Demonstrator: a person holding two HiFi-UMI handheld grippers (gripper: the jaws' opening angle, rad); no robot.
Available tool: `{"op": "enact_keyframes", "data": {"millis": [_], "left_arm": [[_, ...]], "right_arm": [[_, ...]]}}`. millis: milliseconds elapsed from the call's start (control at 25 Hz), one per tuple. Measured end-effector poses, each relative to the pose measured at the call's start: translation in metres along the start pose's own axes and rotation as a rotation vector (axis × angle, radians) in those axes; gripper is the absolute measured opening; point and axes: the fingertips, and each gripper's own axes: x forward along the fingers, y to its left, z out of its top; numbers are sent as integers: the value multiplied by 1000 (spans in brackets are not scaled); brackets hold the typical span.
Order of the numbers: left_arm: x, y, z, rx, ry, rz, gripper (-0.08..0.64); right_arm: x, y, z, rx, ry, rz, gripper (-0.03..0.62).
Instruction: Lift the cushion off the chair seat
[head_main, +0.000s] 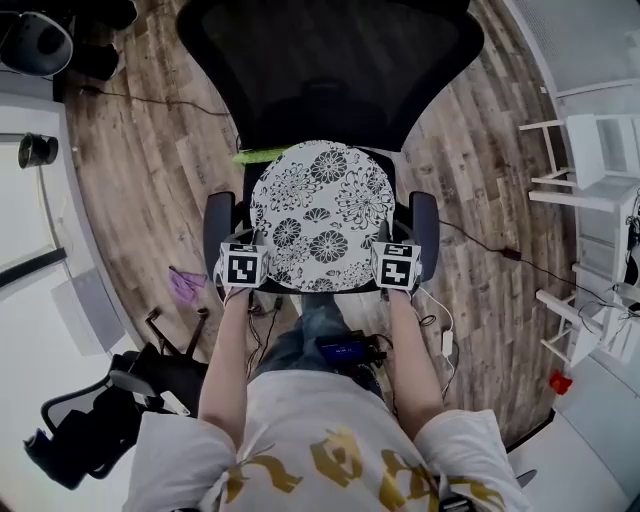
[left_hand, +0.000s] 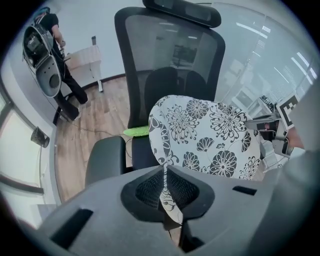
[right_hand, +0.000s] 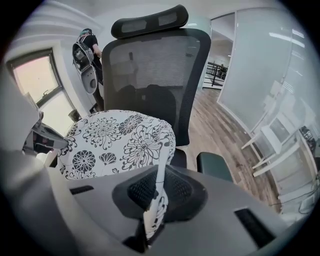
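- Head view: the cushion (head_main: 320, 215), round and white with a black flower print, lies over the seat of the office chair (head_main: 330, 60), in front of its mesh backrest and between its two armrests (head_main: 216, 225).
- Head view: the left gripper (head_main: 247, 262) meets the cushion rim at the chair's front left. The right gripper (head_main: 393, 262) meets the rim at the front right. Each is carried on a bare forearm.
- Head view: a green object (head_main: 255, 156) lies at the rear left of the seat, just beyond the cushion. A purple item (head_main: 185, 285) lies on the wooden floor (head_main: 150, 180) to the left of the chair.
- Left gripper view: the left gripper's (left_hand: 167, 195) jaws are closed, with the cushion's (left_hand: 210, 135) thin edge pinched between the textured pads. The cushion body slopes up and away toward the chair's backrest (left_hand: 170, 60). The dark seat and one armrest (left_hand: 105, 157) show below and beside it, and the green object (left_hand: 136, 131) sits on the seat behind it.
- Right gripper view: the right gripper's (right_hand: 156, 192) jaws are likewise clamped on the cushion's (right_hand: 115, 142) edge, with printed fabric running down between the pads. The cushion stands in front of the chair's backrest (right_hand: 150, 65), and the other armrest (right_hand: 215, 165) lies just beside it.
- Both gripper views: whether the cushion's far edge touches the seat cannot be determined.
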Motion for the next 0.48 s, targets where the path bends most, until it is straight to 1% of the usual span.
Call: {"op": "enact_keyframes", "data": {"millis": [160,320,480], "left_arm": [[-19,1,5,4,-28,-3,18],[-34,2,12,22,-73,-5,18],[-45,4,14,1,-103,-10,18]], "right_arm": [[-17,5,4,12,-13,11,25],[-33,9,6,13,-36,13,25],[-47,12,9,21,-59,15,25]]}}
